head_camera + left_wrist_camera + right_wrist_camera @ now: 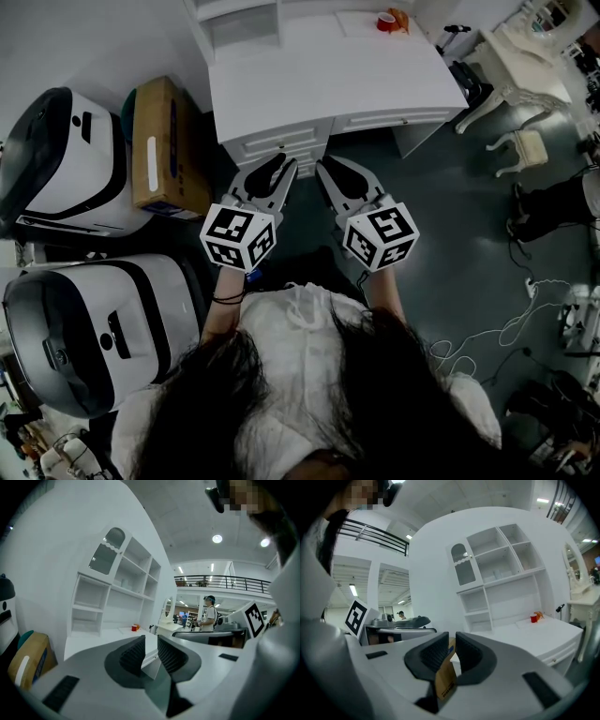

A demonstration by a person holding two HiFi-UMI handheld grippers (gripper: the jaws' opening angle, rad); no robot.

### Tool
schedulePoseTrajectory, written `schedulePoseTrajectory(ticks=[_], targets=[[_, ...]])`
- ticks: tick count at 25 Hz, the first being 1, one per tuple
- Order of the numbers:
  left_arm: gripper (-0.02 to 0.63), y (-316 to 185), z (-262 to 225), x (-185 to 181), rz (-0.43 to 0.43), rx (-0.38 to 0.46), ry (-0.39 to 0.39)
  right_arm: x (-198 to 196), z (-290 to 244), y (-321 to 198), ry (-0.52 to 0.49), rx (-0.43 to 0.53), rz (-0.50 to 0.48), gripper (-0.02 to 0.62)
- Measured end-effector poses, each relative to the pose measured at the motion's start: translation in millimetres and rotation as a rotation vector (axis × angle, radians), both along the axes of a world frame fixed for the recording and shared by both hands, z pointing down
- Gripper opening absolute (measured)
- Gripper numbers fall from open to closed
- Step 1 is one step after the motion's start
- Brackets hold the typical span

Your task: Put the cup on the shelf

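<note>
The small red cup stands at the upper middle of the head view, on the far back edge of the white drawer-fronted bench, just beside a small orange object and well apart from both claws. It is too small here to tell its material, but it looks light and thin-walled, so it would likely tip or dent easily. A gentle grip across the middle of its wall, from the side, seems the safest hold. The left claw and the right claw hover side by side in front of the bench's near edge, both clenched on nothing. In the right gripper view only a brown cardboard box shows far behind the narrow slit between the jaws. The tall white open shelf unit rises from the back of the bench, its compartments bare. The floor is dark grey, with 2 white-and-black machines at the left.
</note>
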State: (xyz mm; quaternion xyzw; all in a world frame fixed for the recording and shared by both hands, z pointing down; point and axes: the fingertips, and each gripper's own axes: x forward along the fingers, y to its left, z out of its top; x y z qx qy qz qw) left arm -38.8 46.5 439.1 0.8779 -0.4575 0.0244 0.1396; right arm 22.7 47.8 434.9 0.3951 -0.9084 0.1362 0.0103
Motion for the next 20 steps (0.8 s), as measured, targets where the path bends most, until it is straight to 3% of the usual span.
schedulePoseTrajectory(ticks=[20], targets=[[0.091, -17.1, -13.1, 4.5, -0.001, 0.039, -0.006, 13.6, -7.5, -12.5, 0.014, 0.028, 0.014, 0.06]])
